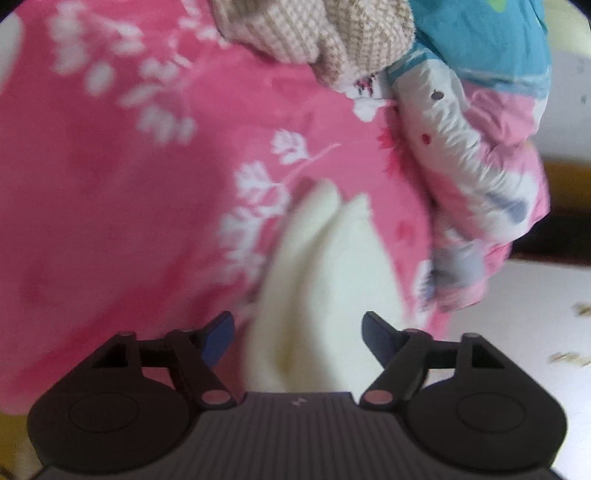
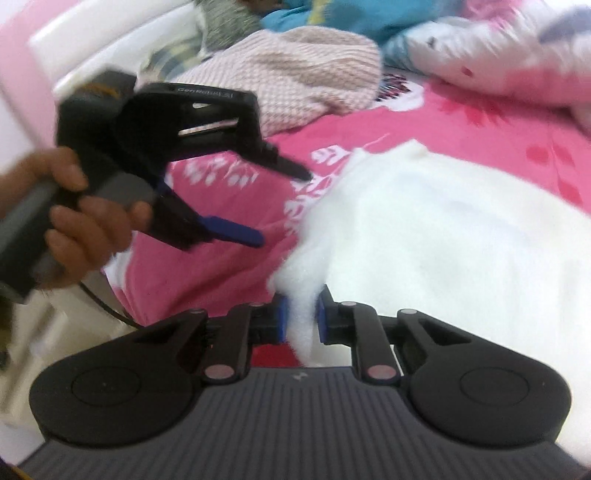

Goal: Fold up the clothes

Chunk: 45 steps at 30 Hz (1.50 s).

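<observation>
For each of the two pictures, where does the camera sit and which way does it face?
Left wrist view: sits on the left gripper, facing along its open fingers at the white garment on the pink floral sheet.
Right wrist view: sits on the right gripper, shut on the white garment; the left gripper and the hand holding it show at left.
Shared: the garment, the pink floral sheet, the checked knit.

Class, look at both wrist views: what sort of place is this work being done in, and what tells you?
Probably a bedroom, on a bed: a pink floral sheet covers the surface, loose clothes lie heaped at its far end, such as a beige knit, and a white headboard-like panel stands behind.
</observation>
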{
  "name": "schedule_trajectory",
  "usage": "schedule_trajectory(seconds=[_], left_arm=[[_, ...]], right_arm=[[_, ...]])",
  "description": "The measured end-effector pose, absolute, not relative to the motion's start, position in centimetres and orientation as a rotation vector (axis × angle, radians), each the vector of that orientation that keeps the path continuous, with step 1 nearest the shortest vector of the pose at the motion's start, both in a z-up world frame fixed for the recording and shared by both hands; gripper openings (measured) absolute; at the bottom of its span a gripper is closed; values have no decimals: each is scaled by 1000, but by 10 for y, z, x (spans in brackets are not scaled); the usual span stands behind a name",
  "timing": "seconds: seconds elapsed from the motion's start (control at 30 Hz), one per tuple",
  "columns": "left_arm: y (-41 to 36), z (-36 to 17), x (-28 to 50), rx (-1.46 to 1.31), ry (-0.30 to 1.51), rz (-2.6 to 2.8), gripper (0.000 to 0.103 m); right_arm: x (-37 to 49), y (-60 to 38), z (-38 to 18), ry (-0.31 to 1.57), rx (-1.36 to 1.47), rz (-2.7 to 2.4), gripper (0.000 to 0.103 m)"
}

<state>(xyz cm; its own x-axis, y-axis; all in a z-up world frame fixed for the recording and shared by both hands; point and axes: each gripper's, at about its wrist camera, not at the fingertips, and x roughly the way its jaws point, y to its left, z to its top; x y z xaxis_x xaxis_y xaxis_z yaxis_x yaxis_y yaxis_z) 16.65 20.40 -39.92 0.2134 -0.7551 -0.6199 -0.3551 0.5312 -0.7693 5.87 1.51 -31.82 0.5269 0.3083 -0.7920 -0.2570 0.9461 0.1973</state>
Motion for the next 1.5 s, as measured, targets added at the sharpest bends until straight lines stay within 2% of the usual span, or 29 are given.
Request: schedule_trajectory(seconds=[0.13, 0.3, 0.53, 0.67, 0.8, 0.87, 0.9, 0.97, 1.07, 1.17, 1.5], left_arm=[[188, -414, 193, -1098, 1442, -371, 82], [170, -413, 215, -991, 1470, -396, 82], [154, -414, 222, -935, 1504, -415, 82], [151, -420, 224, -1018, 1512, -406, 88], [147, -425, 228, -1015, 1520, -397, 86], [141, -425, 230, -972, 1528, -389, 73], [138, -424, 231, -945, 1534, -383, 69], [134, -425, 232, -911, 1537, -368, 53], [134, -422, 230, -884, 1515, -356, 38], [133, -412, 224, -851, 1476, -356, 30], [104, -347, 209, -754, 1313, -435, 25]], right_arm=[[58, 3, -311, 951, 150, 315, 13], [57, -11, -302, 939, 261, 287, 13], [55, -25, -296, 919, 316, 280, 13], [56, -21, -300, 930, 316, 299, 13], [55, -19, -302, 926, 318, 306, 13], [54, -18, -302, 924, 320, 308, 13], [54, -19, -302, 920, 324, 307, 13], [53, -21, -301, 913, 331, 303, 13], [52, -25, -299, 900, 347, 295, 13], [50, -28, -299, 889, 368, 284, 13], [29, -58, -286, 818, 482, 255, 13]])
